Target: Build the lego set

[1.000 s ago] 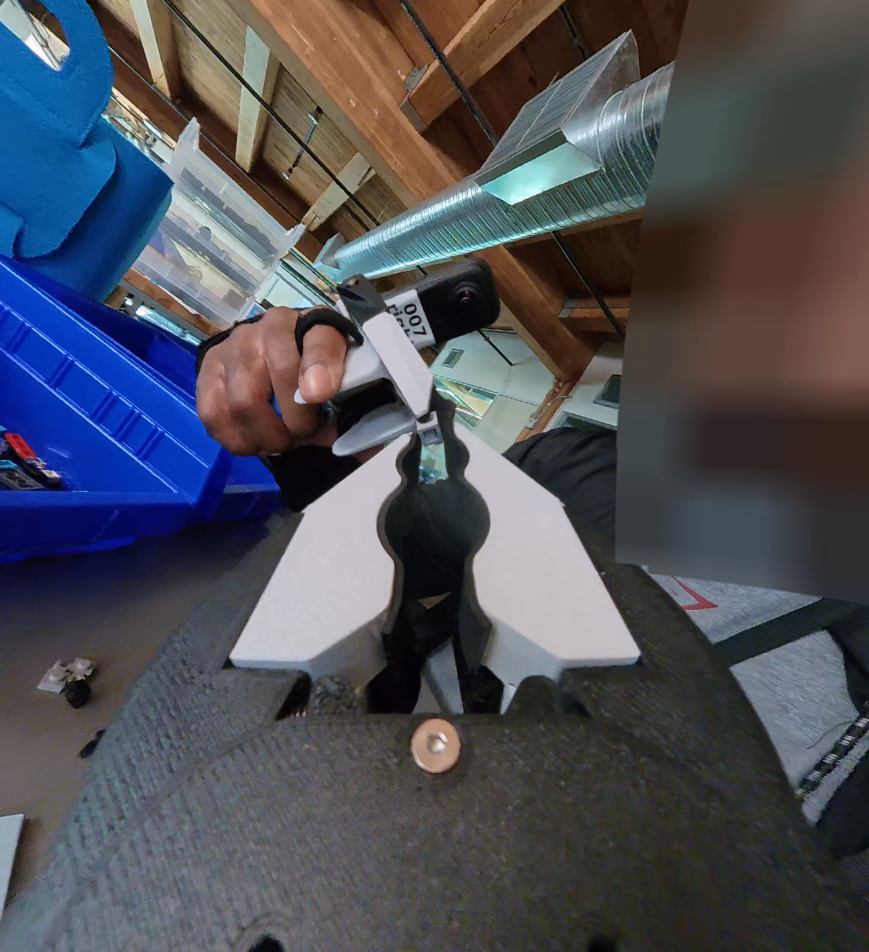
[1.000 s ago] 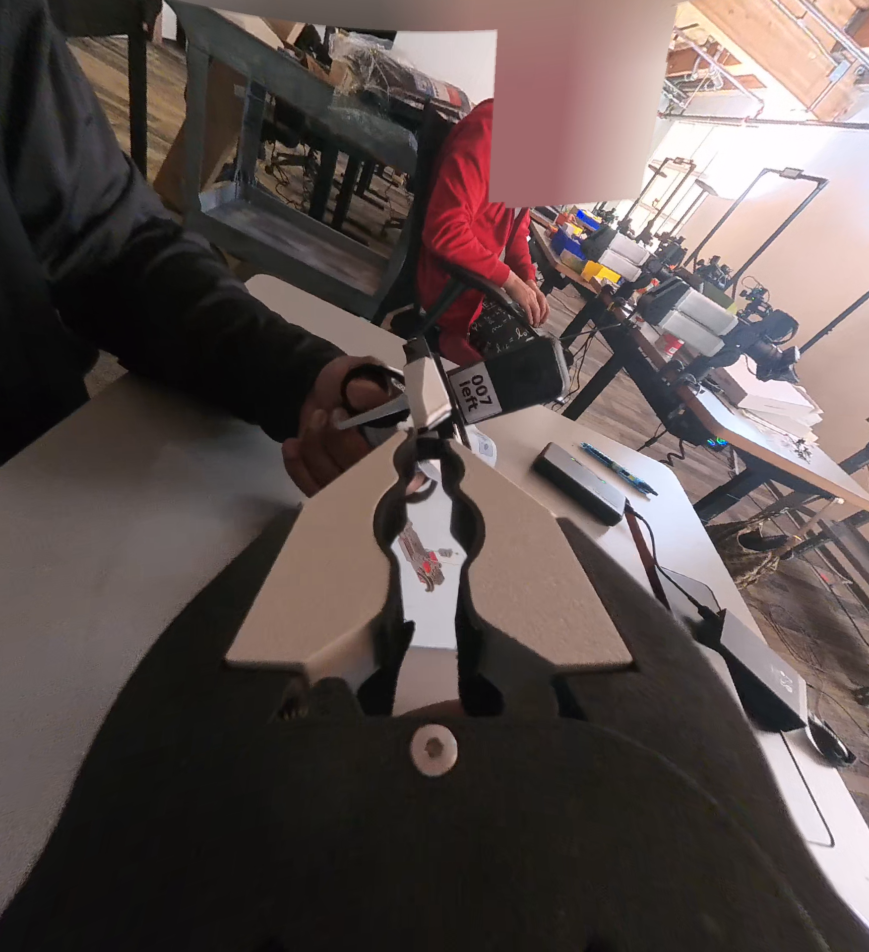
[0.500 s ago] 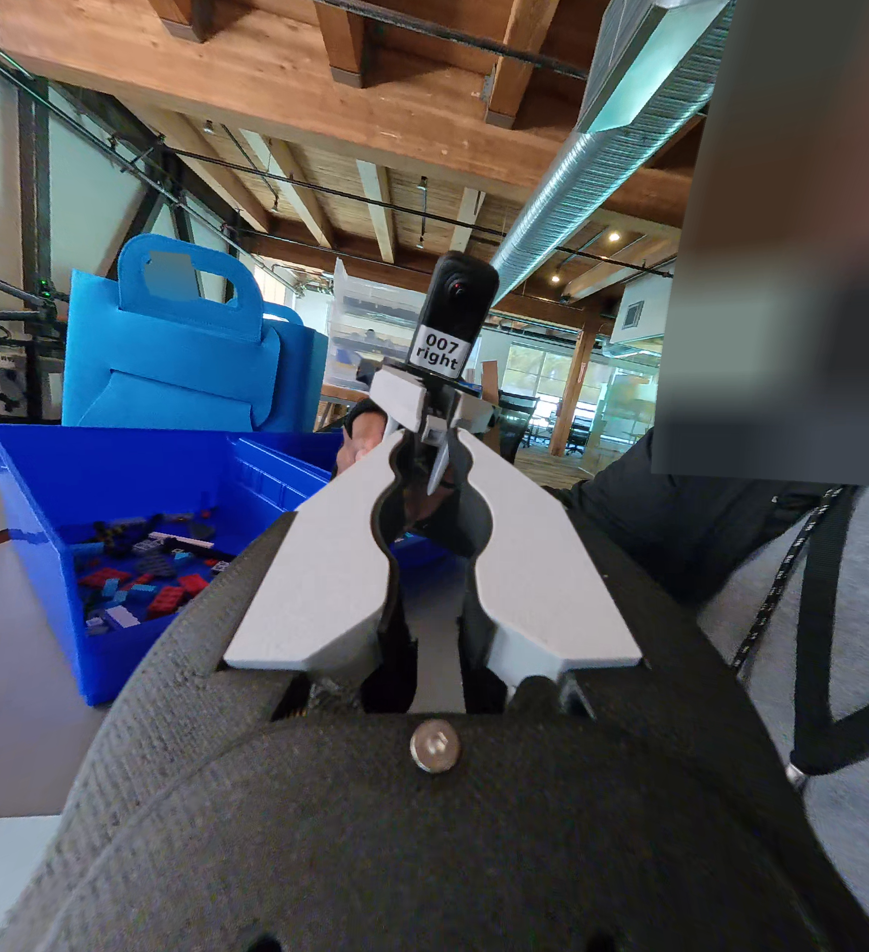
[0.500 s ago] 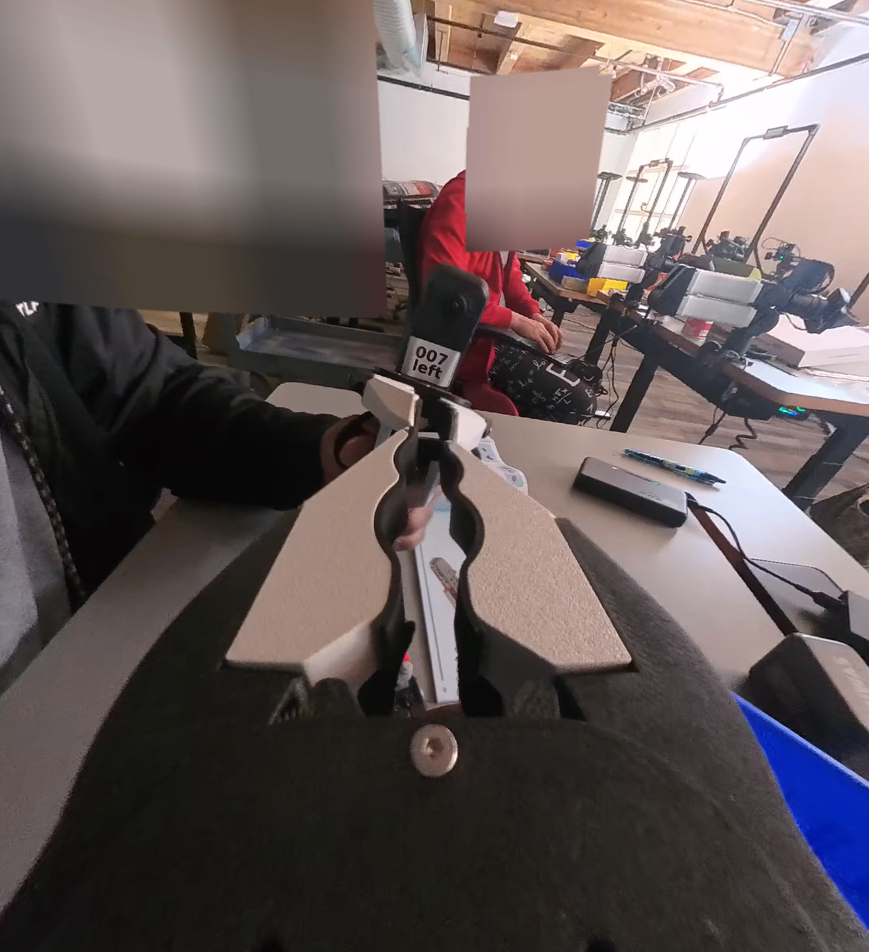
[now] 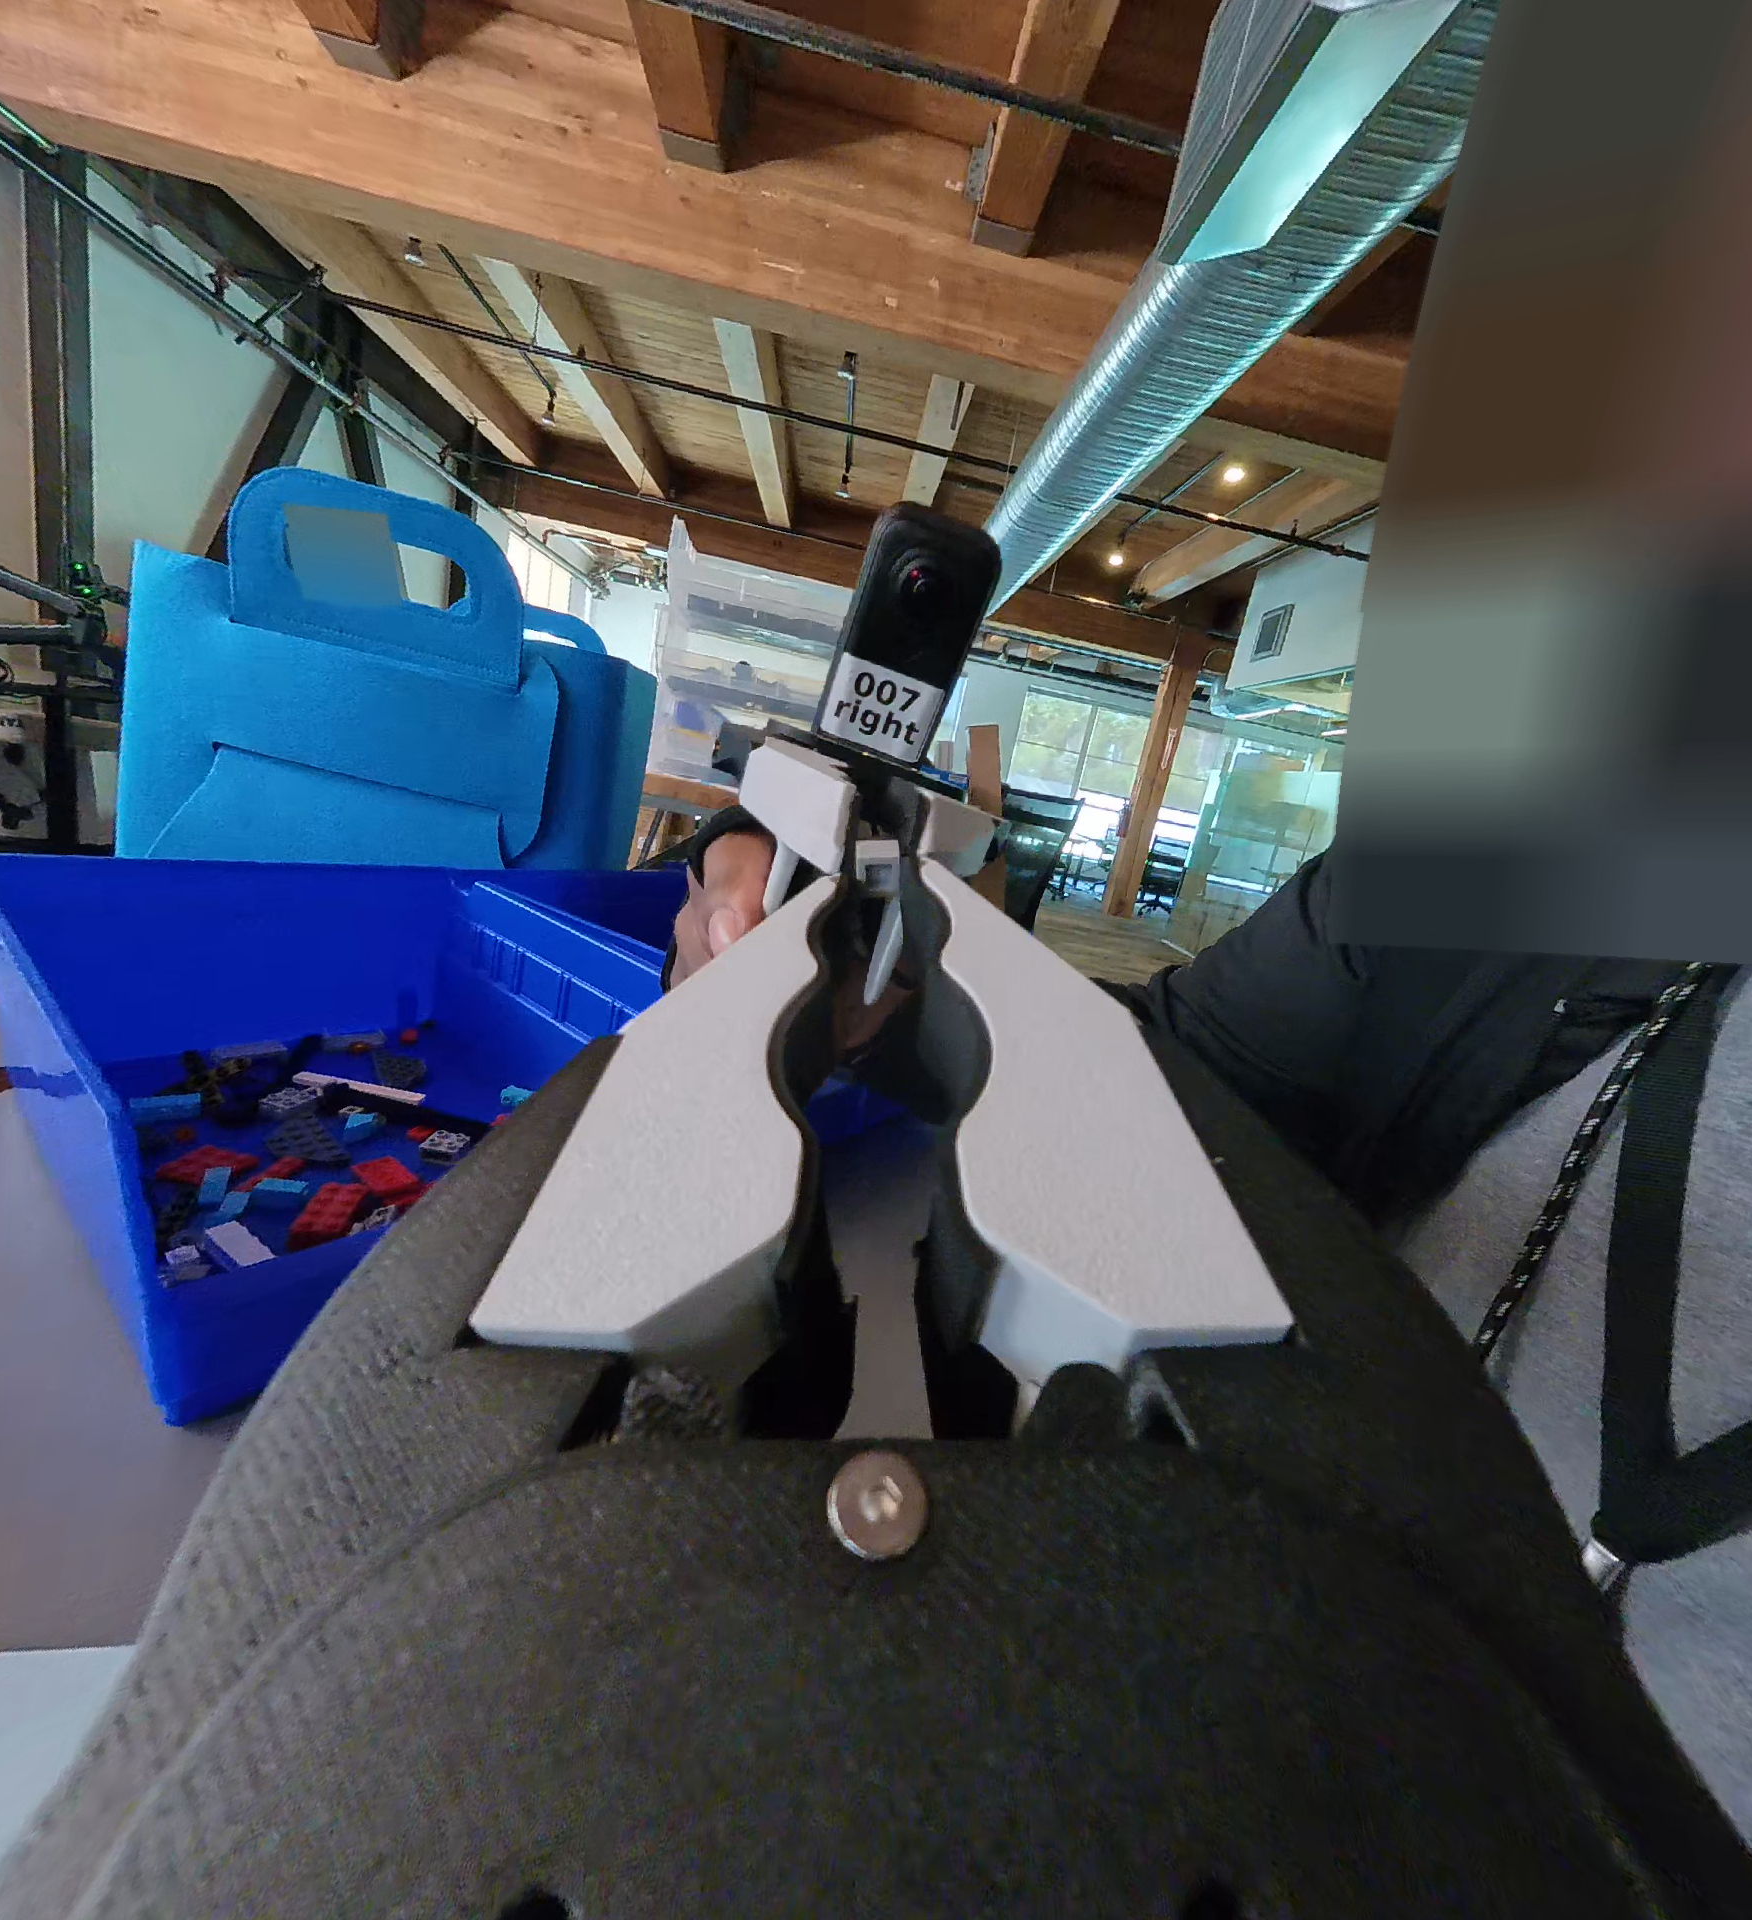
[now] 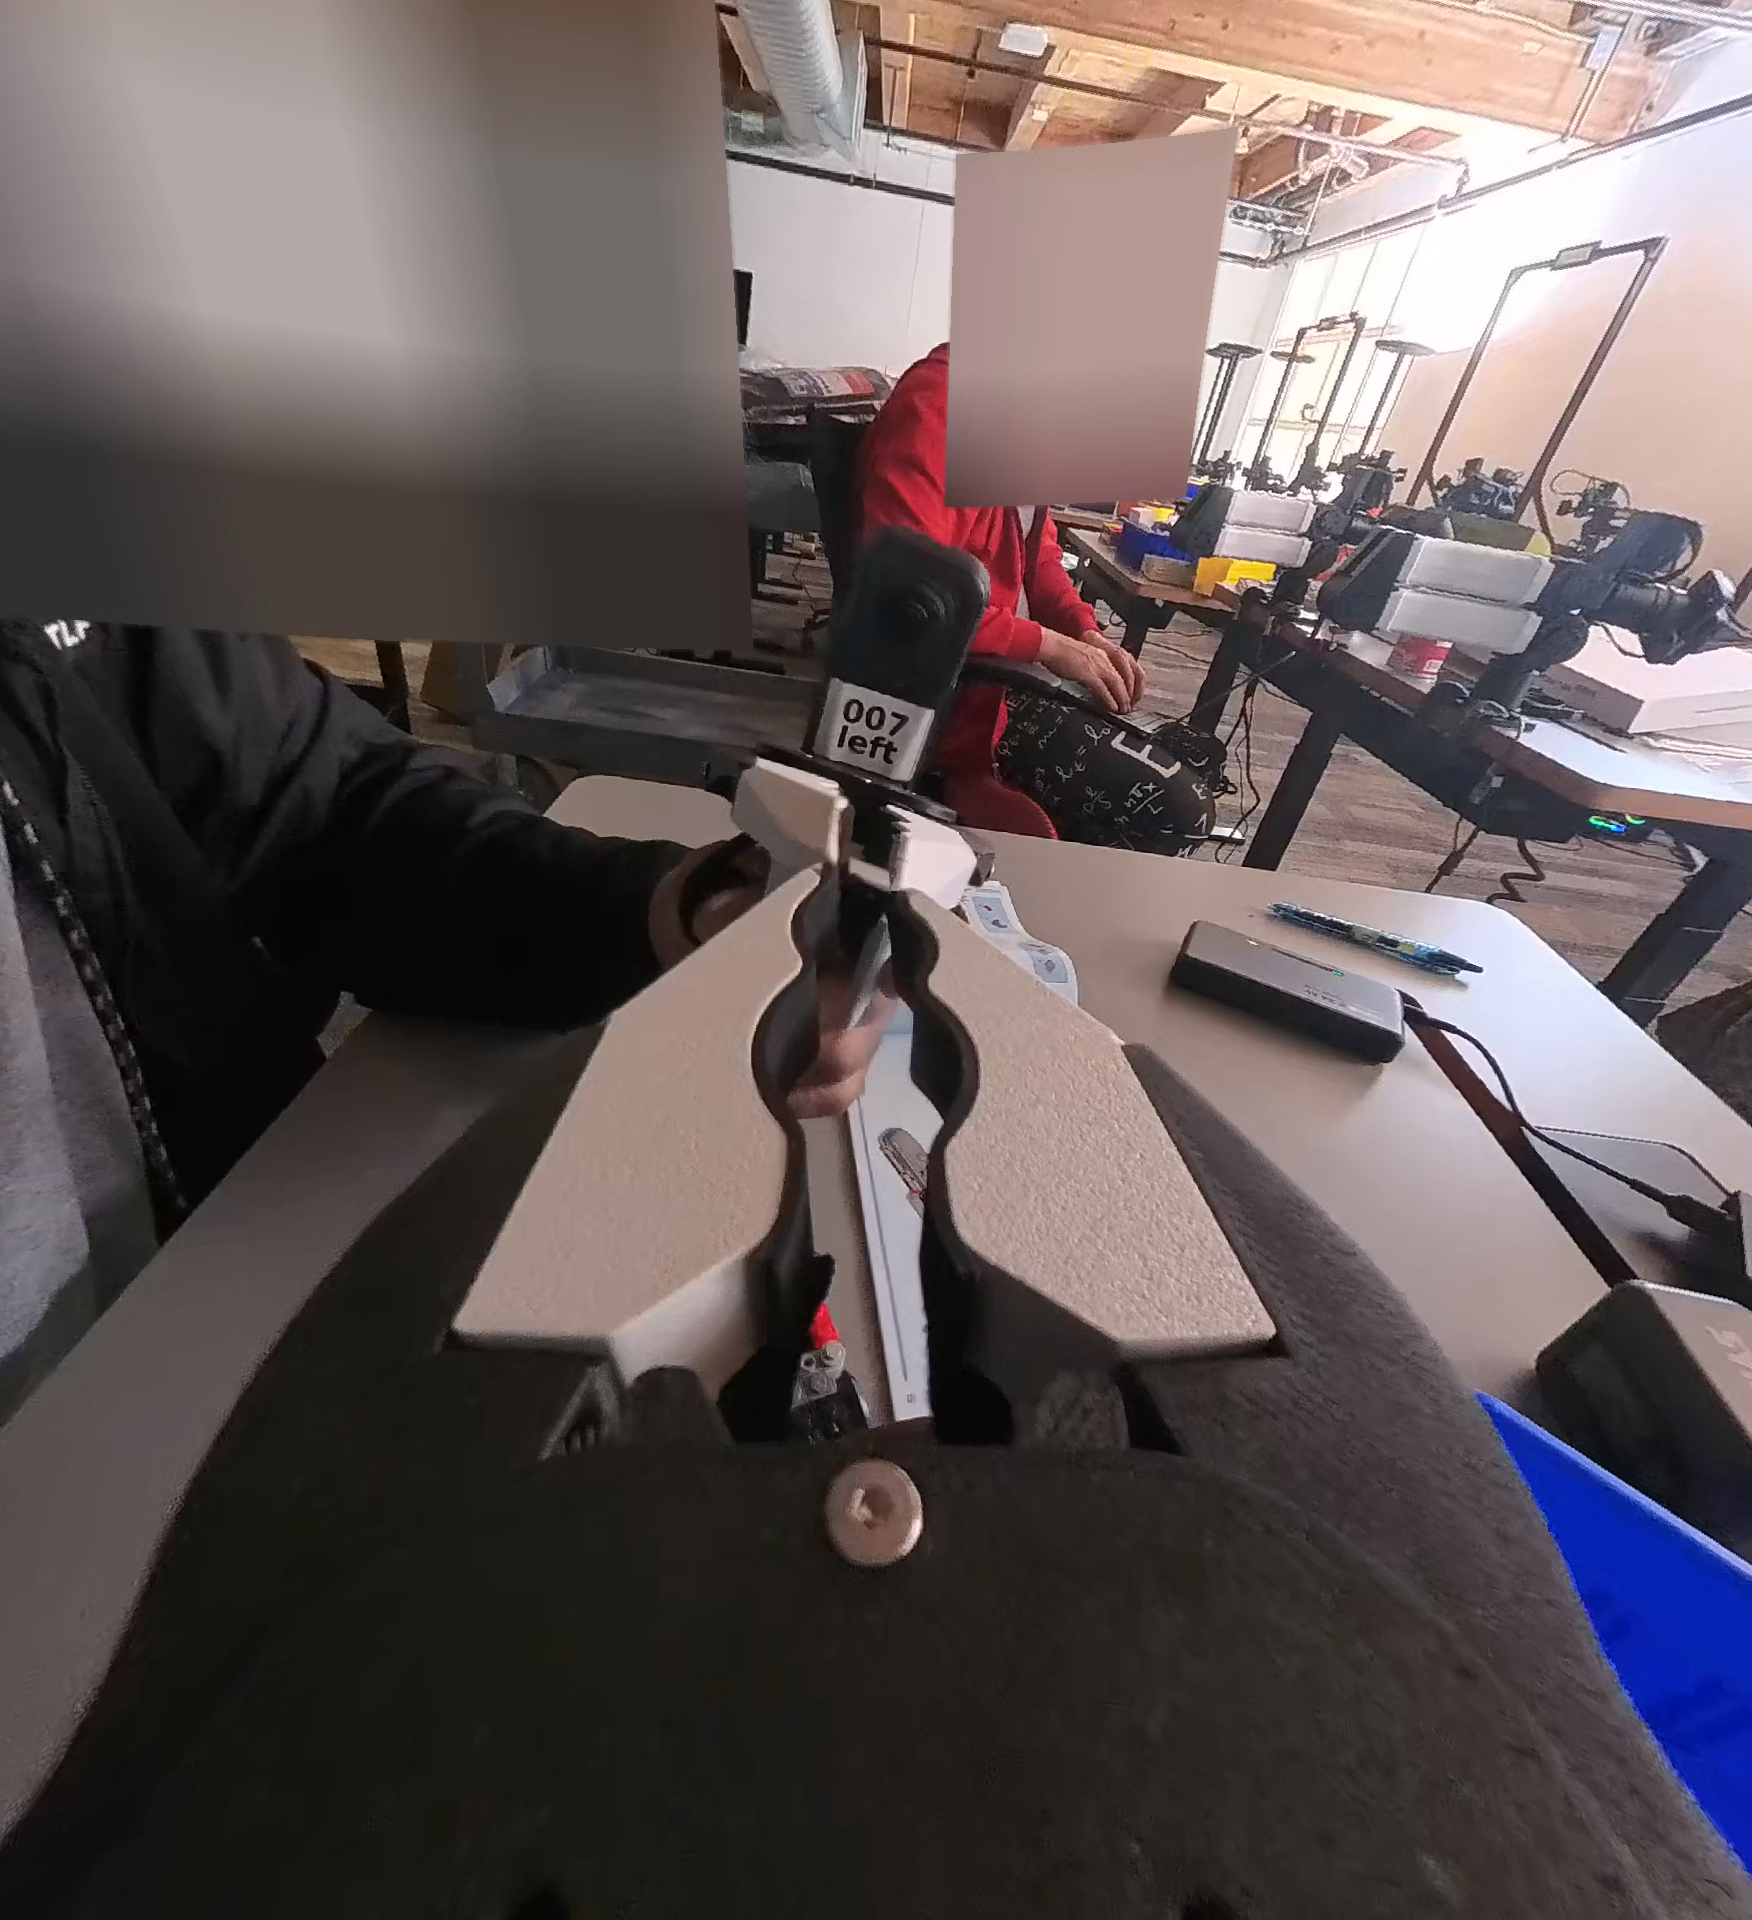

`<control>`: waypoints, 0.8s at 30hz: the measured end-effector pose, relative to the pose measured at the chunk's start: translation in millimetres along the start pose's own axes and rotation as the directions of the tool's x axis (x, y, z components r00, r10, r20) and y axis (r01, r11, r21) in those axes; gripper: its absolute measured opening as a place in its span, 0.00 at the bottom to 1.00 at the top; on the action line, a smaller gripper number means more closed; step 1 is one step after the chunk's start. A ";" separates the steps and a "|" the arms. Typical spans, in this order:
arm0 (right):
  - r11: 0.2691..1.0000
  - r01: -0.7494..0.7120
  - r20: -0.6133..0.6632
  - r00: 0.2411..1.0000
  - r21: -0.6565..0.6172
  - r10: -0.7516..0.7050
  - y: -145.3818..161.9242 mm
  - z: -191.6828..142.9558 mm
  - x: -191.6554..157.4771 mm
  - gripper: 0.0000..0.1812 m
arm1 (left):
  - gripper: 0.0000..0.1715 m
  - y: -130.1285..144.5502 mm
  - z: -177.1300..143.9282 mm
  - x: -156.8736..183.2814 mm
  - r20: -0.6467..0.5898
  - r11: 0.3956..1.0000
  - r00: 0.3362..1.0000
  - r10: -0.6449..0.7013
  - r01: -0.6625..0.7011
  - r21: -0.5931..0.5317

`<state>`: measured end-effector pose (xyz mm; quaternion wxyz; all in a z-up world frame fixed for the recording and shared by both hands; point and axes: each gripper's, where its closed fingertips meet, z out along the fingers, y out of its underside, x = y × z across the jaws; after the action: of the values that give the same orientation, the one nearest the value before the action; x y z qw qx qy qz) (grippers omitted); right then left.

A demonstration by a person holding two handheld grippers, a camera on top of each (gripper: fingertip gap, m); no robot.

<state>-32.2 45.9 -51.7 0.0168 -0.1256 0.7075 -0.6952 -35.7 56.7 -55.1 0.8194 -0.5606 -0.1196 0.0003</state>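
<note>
You hold both grippers raised and tip to tip above the table (image 6: 1267, 1091). Your left gripper (image 5: 877, 883) has its jaws drawn narrow, the tips nearly meeting around a small grey lego piece (image 5: 877, 864) that the right gripper's fingers also reach. Your right gripper (image 6: 856, 883) is likewise narrowed at that same spot. Loose lego bricks (image 5: 332, 1210) lie in the blue bin (image 5: 72, 1039) to your right, with the instruction sheet (image 6: 893, 1226) flat on the table below.
</note>
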 end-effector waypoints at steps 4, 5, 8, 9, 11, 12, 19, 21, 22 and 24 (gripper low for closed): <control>1.000 -0.006 0.006 1.000 0.008 0.006 -2.3 -2.6 0.5 0.06 | 0.04 -4.0 -1.9 -0.6 0.002 1.000 1.000 -0.004 0.004 0.018; 1.000 -0.008 0.006 1.000 0.009 0.008 -2.6 -2.7 0.7 0.06 | 0.05 -3.6 -2.0 -0.7 0.002 1.000 1.000 -0.005 0.005 0.013; 1.000 -0.005 0.011 1.000 0.001 0.005 -1.2 -1.7 -0.4 0.05 | 0.05 -1.6 -1.0 0.4 -0.003 1.000 1.000 -0.002 0.002 0.001; 1.000 -0.002 0.012 1.000 0.000 0.002 -1.0 -1.5 -0.9 0.05 | 0.05 -0.9 -0.6 0.8 -0.006 1.000 1.000 -0.004 0.004 -0.002; 1.000 0.002 0.013 1.000 0.000 -0.002 -1.1 -1.6 -1.0 0.05 | 0.05 -1.0 -0.6 2.2 -0.022 1.000 1.000 -0.023 0.023 -0.003; 1.000 0.001 0.011 1.000 0.000 -0.001 -1.2 -1.6 -0.8 0.05 | 0.05 -1.2 -0.5 2.3 -0.026 0.999 0.999 -0.033 0.033 -0.002; 1.000 -0.004 0.016 1.000 -0.006 0.004 -0.7 1.1 -2.6 0.05 | 0.07 1.1 1.1 2.5 -0.019 1.000 1.000 -0.023 0.023 -0.012; 1.000 -0.006 0.012 1.000 -0.008 0.006 -0.5 1.2 -1.9 0.05 | 0.04 0.3 0.7 3.4 -0.025 1.000 0.999 -0.024 0.024 -0.007; 1.000 -0.005 0.015 1.000 -0.008 0.005 -0.6 1.1 -2.3 0.05 | 0.05 0.5 0.7 3.8 -0.029 1.000 0.999 -0.026 0.025 -0.009; 1.000 0.002 0.017 1.000 -0.010 -0.002 -0.6 1.4 -3.1 0.05 | 0.05 0.7 0.5 4.2 -0.037 0.999 0.999 -0.039 0.039 -0.007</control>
<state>-28.9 45.2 -51.7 0.0212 -0.1322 0.7106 -0.6908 -31.6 58.0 -54.8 0.8195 -0.5608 -0.1154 -0.0263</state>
